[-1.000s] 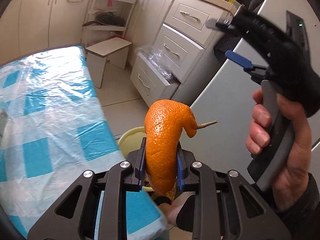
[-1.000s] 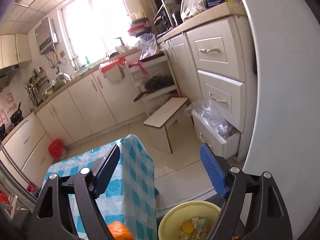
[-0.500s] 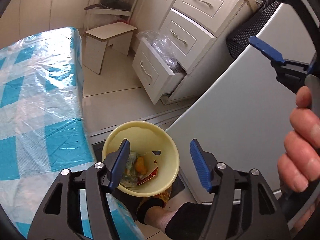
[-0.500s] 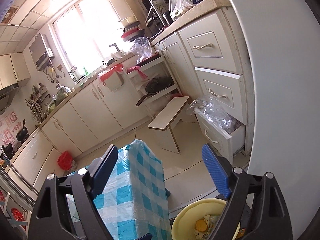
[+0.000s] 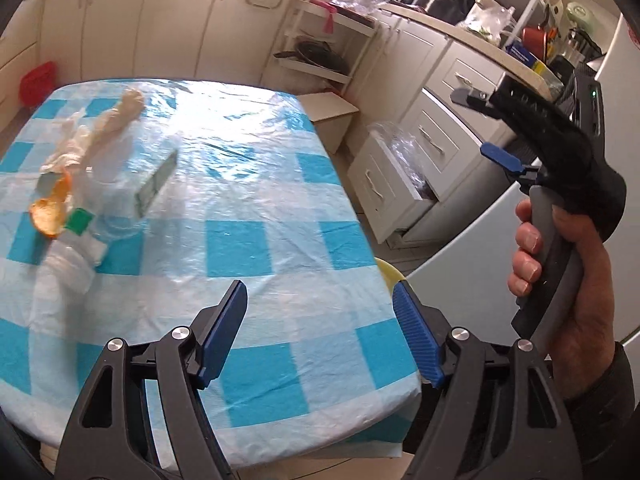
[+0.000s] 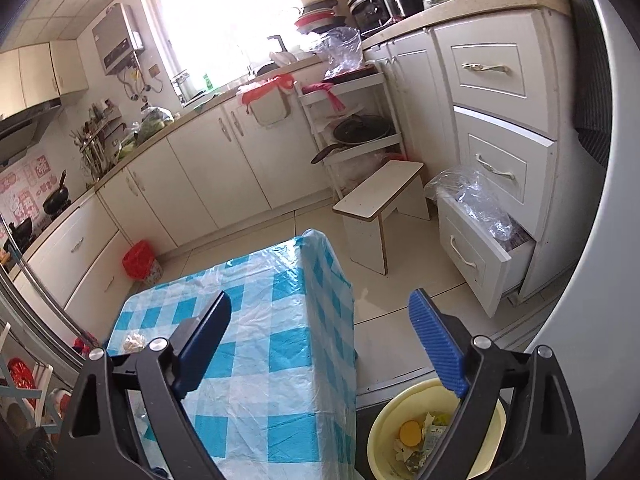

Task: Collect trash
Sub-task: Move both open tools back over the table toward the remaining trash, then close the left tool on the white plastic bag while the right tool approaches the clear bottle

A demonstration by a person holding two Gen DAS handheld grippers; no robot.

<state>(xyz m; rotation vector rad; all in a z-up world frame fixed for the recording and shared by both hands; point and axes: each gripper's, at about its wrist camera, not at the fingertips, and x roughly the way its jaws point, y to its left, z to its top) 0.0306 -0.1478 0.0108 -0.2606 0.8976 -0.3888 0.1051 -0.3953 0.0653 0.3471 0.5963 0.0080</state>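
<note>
Left wrist view: the left gripper [image 5: 320, 332] is held with its ribbed blue fingers wide apart and nothing between them, above a desk [image 5: 260, 208] covered in glossy checked plastic. Trash is gathered at the far left: a curled orange peel [image 5: 50, 210], likely light and limp, best pinched across its thin edge, and crumpled tissue [image 5: 100, 132], soft and compressible. The right gripper [image 6: 320, 344] is likewise spread and empty above a yellow bowl [image 6: 384, 432] of scraps.

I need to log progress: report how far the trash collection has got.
Done: scraps already lie in the yellow bowl. In hand: nothing; left tongs and right tongs are open. Left: orange peel, crumpled wrappers and a green-capped piece on the table.
</note>
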